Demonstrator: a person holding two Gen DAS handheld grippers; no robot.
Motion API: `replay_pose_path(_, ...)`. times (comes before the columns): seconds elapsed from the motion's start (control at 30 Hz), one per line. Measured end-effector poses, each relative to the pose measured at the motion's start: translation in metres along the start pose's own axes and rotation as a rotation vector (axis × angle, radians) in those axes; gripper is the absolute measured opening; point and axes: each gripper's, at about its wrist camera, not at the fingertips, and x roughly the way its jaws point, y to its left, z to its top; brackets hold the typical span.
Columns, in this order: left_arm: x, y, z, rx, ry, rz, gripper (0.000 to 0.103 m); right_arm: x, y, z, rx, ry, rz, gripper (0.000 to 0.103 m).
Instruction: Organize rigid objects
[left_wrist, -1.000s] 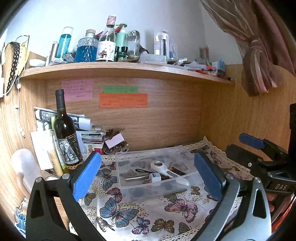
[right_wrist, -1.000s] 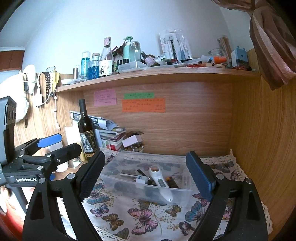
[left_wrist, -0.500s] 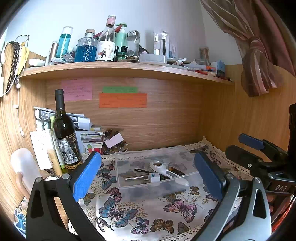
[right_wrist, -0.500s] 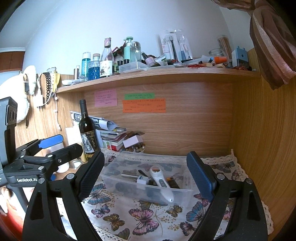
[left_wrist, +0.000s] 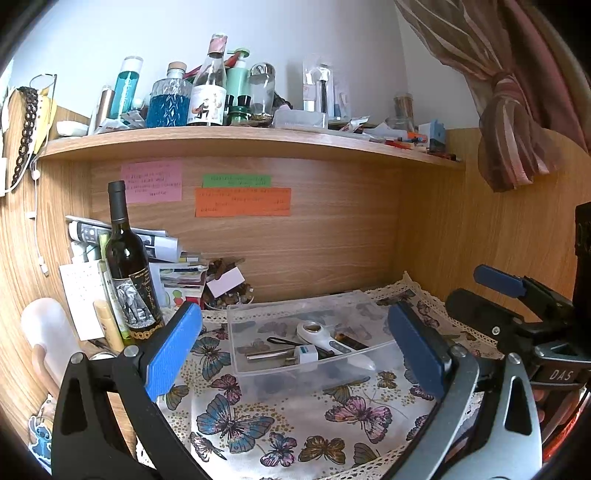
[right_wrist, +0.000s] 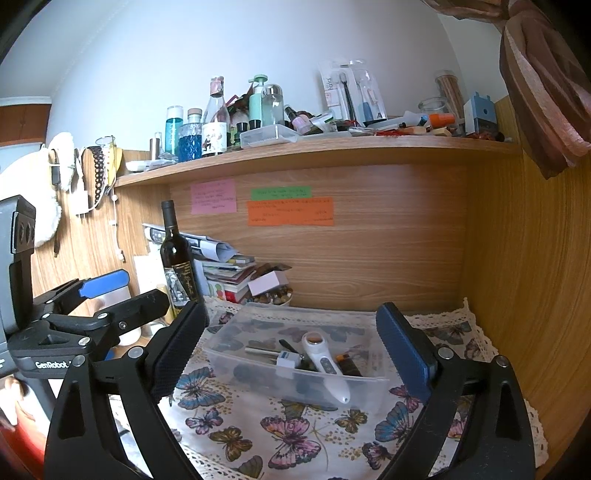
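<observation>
Because the clear plastic bin (left_wrist: 317, 343) sits in the middle of the butterfly-print cloth (left_wrist: 295, 417) on the desk, you have the task's things straight ahead of both grippers. Inside it lie one white handheld device (right_wrist: 325, 365) with a round head and tapered tip, one small white-and-blue block (left_wrist: 307, 355), one thin metal rod (left_wrist: 266, 355), and at least two dark slim pieces I cannot name. My guess is that the white device is light, stiff and smooth, so it may slip; take it across the waist of the handle, not the tip. The bin's thin walls probably flex, so grip it at a corner of the rim.

Your left gripper (left_wrist: 295, 350) hangs wide open and empty short of the bin, and your right gripper (right_wrist: 291, 350) is likewise spread and holding nothing. One dark wine bottle (left_wrist: 129, 273) stands upright to the left, well apart from the bin, beside a stack of papers (left_wrist: 173, 266).
</observation>
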Motion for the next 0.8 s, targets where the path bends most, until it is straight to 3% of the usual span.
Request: replay_pose_path(0.8, 0.0009, 0.0002, -0.0015, 0.008, 0.002, -0.011, 0.102, 0.0016, 0.0025, -0.0042, 0.011, 0.010, -0.010, 0.096)
